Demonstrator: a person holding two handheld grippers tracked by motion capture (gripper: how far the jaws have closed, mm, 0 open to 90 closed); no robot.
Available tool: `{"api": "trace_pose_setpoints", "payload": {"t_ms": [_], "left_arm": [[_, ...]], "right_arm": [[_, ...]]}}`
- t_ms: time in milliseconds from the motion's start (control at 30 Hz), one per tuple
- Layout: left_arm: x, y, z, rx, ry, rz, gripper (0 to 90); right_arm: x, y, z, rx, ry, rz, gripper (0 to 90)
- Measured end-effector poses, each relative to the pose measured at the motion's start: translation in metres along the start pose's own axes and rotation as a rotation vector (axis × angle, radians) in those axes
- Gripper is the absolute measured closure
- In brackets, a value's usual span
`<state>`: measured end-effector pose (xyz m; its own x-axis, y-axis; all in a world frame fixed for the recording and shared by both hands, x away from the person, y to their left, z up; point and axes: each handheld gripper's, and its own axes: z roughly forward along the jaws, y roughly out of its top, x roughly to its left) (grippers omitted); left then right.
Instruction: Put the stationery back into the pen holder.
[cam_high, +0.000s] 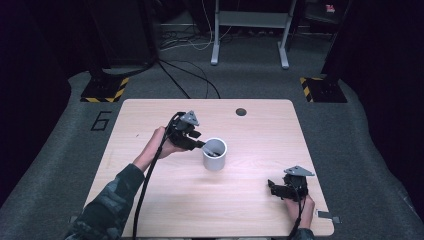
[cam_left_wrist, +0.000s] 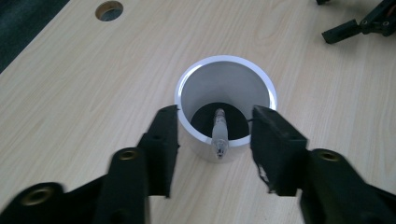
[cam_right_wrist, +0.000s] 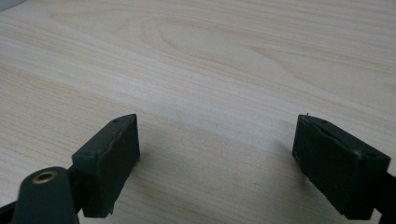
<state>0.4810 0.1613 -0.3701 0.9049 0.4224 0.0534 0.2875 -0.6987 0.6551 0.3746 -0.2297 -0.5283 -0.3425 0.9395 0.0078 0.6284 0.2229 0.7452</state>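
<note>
At the left of the high view, our left hand (cam_high: 159, 145) holds the left gripper (cam_high: 199, 144) over the desk (cam_high: 165, 200), reaching across to the near rim of a white cup (cam_high: 215, 159). A camouflage-patterned sleeve (cam_high: 107, 205) covers the forearm, and a black cable trails back from the gripper along it.

In the left gripper view, its fingers (cam_left_wrist: 163, 140) stand apart on either side of the cup's rim and press on nothing. Between them, a clear pen-like stick (cam_left_wrist: 219, 135) rests inside the cup. Its lower end sits on the dark bottom and its upper end leans on the near rim, free of both fingers. It may be a pen, though the blur at its tip leaves us unsure.

The cup stands upright near the middle of the desk, with a round hole (cam_high: 241, 111) in the desktop beyond it.

Further right, near the front corner of the desk, the right gripper (cam_high: 272, 188) rests low in our right hand, well apart from the cup. In the right gripper view, its fingers stand apart over bare wood with nothing between them.
</note>
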Motion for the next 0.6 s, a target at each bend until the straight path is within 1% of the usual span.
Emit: {"api": "trace_pose_setpoints", "payload": {"t_ms": [33, 67, 100, 133, 167, 200, 233, 267, 300, 333, 367, 400, 433, 467, 500, 533, 567, 600], "left_arm": [[-0.001, -0.002, -0.003, -0.017, 0.011, -0.026, 41.3], [-0.001, -0.002, -0.003, -0.017, 0.011, -0.026, 37.6], [-0.001, -0.005, -0.007, -0.042, 0.023, -0.04, 35.6], [-0.001, -0.005, -0.007, -0.042, 0.023, -0.04, 33.7], [-0.001, -0.006, -0.009, -0.05, 0.028, -0.044, 33.7], [0.0, -0.008, -0.012, -0.056, 0.03, -0.04, 31.3], [-0.001, -0.012, -0.016, -0.079, 0.035, -0.06, 27.8], [-0.001, -0.012, -0.016, -0.079, 0.035, -0.06, 26.2], [-0.003, -0.016, -0.022, -0.096, 0.047, -0.06, 24.7], [-0.005, -0.019, -0.025, -0.109, 0.052, -0.069, 24.0], [-0.006, -0.021, -0.027, -0.116, 0.062, -0.063, 23.3], [-0.006, -0.021, -0.027, -0.116, 0.062, -0.063, 22.4], [-0.01, -0.027, -0.033, -0.121, 0.085, -0.059, 21.9], [-0.01, -0.027, -0.033, -0.121, 0.085, -0.059, 20.9], [-0.012, -0.033, -0.039, -0.126, 0.096, -0.052, 20.4], [-0.012, -0.033, -0.039, -0.126, 0.096, -0.052, 20.6], [-0.016, -0.039, -0.044, -0.132, 0.102, -0.07, 20.4], [-0.016, -0.039, -0.044, -0.132, 0.102, -0.07, 20.1]], "right_arm": [[0.0, 0.0, 0.0, 0.0, 0.0, 0.0, 14.5], [0.0, 0.0, 0.0, 0.0, 0.0, 0.0, 14.5], [0.0, 0.0, 0.0, 0.0, 0.0, 0.0, 14.6], [0.0, 0.0, 0.0, 0.0, 0.0, 0.0, 14.6], [0.0, 0.0, 0.0, 0.0, 0.0, 0.0, 14.6], [0.0, 0.0, 0.0, 0.0, 0.0, 0.0, 14.6], [0.0, 0.0, 0.0, 0.0, 0.0, 0.0, 14.5], [0.0, 0.0, 0.0, 0.0, 0.0, 0.0, 14.5], [0.0, 0.0, 0.0, 0.0, 0.0, 0.0, 14.6], [0.0, 0.0, 0.0, 0.0, 0.0, 0.0, 14.6], [0.0, 0.0, 0.0, 0.0, 0.0, 0.0, 14.6], [0.0, 0.0, 0.0, 0.0, 0.0, 0.0, 14.6], [0.0, 0.0, 0.0, 0.0, -0.001, -0.001, 14.6], [0.0, 0.0, 0.0, 0.0, -0.001, -0.001, 14.6], [0.0, 0.0, 0.0, 0.0, -0.001, -0.001, 14.6], [0.0, 0.0, 0.0, 0.0, -0.001, -0.001, 14.6], [0.0, 0.0, 0.0, -0.001, -0.002, -0.001, 14.6], [0.0, 0.0, 0.0, -0.001, -0.002, -0.001, 14.6]]}}
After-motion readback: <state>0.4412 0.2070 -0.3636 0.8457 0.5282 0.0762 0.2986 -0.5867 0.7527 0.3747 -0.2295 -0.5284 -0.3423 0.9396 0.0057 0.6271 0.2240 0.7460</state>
